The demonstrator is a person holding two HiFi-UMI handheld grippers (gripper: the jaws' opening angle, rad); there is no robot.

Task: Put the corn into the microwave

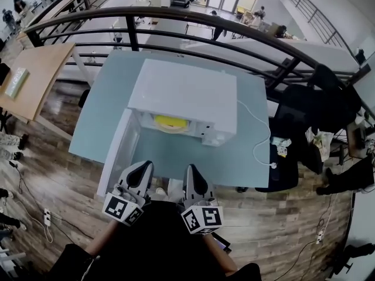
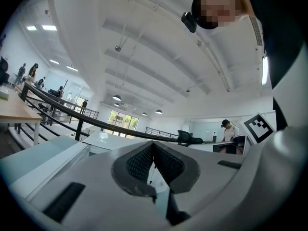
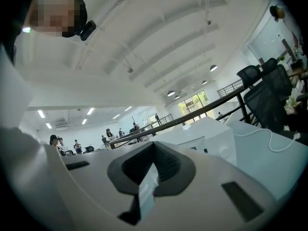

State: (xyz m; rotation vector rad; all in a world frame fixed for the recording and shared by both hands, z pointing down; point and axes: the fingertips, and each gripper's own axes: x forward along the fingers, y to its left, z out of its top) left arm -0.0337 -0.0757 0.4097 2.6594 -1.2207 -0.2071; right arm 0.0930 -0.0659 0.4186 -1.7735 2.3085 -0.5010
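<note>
Head view shows the microwave point(image 1: 184, 95) in the middle of the frame on the table point(image 1: 111, 92), its door point(image 1: 117, 148) swung open to the left. Your left gripper point(image 1: 142, 168) hangs low at bottom centre, well short of the cavity; the left gripper view shows its jaws closed pad to pad with nothing between them. Right of it, the corn point(image 1: 170, 122) lies as a yellow shape inside the cavity mouth, so it looks already in. If you must shift it, expect a light, firm cob that rolls and has slick kernels: take it across the middle, not the ends. Your right gripper point(image 1: 192, 170) sits just beside the left, jaws likewise closed and empty.
</note>
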